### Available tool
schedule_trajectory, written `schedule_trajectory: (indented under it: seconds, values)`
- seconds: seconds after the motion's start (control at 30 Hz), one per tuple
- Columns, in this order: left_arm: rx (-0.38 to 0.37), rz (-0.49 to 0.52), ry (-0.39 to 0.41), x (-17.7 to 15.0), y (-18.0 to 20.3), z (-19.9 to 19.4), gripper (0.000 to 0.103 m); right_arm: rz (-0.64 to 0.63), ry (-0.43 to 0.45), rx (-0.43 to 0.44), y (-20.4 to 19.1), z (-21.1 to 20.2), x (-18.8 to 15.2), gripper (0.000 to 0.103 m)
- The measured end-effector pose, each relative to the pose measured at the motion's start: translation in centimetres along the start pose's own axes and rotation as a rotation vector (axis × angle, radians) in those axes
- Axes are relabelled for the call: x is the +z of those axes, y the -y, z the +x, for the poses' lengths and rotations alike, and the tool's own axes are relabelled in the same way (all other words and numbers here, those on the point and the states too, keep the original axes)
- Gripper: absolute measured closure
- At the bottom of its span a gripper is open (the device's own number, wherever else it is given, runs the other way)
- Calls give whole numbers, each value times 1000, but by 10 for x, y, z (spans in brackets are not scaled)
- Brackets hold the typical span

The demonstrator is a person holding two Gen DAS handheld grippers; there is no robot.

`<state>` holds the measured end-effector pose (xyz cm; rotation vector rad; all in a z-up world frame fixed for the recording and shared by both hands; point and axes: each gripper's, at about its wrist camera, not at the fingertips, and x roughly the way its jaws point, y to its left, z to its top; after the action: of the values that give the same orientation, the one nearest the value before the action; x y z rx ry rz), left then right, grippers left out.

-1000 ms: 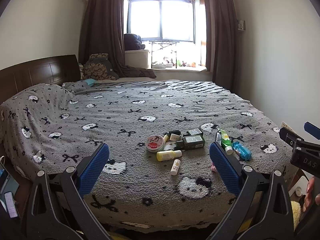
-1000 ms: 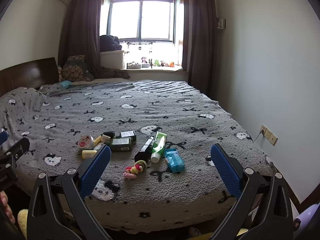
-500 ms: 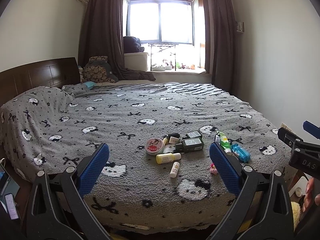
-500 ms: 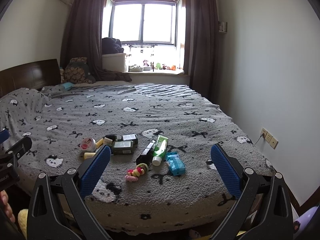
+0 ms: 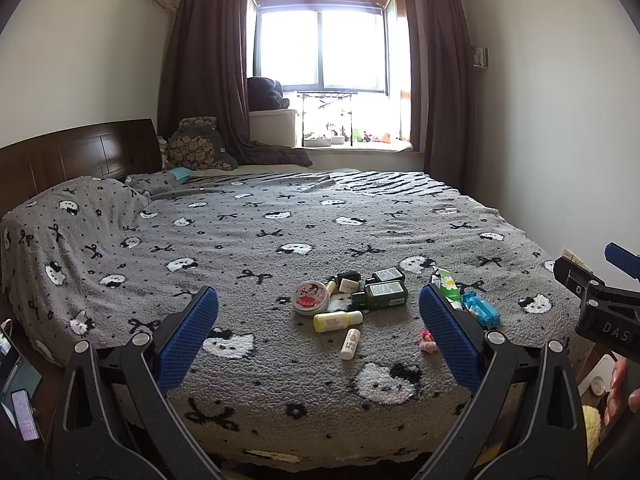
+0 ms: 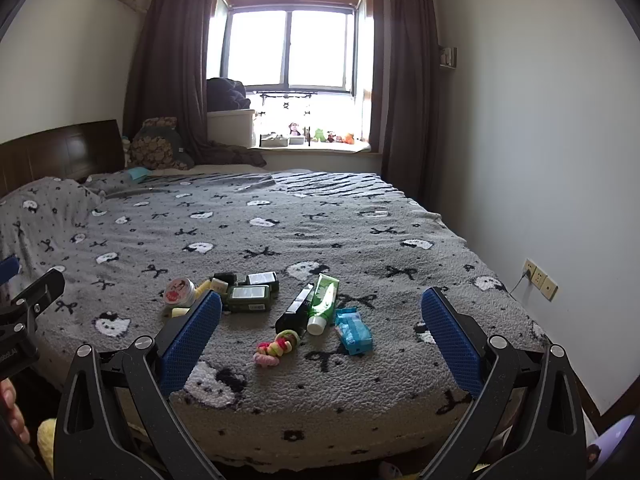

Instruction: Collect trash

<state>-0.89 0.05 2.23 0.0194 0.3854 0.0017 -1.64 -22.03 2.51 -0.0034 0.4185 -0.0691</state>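
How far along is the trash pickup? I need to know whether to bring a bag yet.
Nothing looks collected so far. The left gripper and right gripper are both open and empty, short of the bed. Everything remains: the round tin, yellow bottle, dark green boxes, green tube, blue packet and hair ties all lie on the blanket. No bin is in view.

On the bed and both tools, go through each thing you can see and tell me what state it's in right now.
Left tool: open, holding nothing.
Right tool: open, holding nothing.
Green tube: lying flat, white cap on.
Black tube: lying flat beside the green tube.
Round tin: lid on, resting on the blanket.
Yellow bottle: on its side.
Small white bottle: on its side.
Blue packet: lying flat.
Hair ties: bunched together.
Curtains: drawn open.
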Motion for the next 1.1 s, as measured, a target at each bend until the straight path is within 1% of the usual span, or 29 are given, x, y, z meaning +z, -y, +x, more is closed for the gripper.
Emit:
schedule_trajectory:
  seconds: [1.1]
  values:
    - [3,2,4,0,0,-2,8,-6,2,8,-8,-2,1,3]
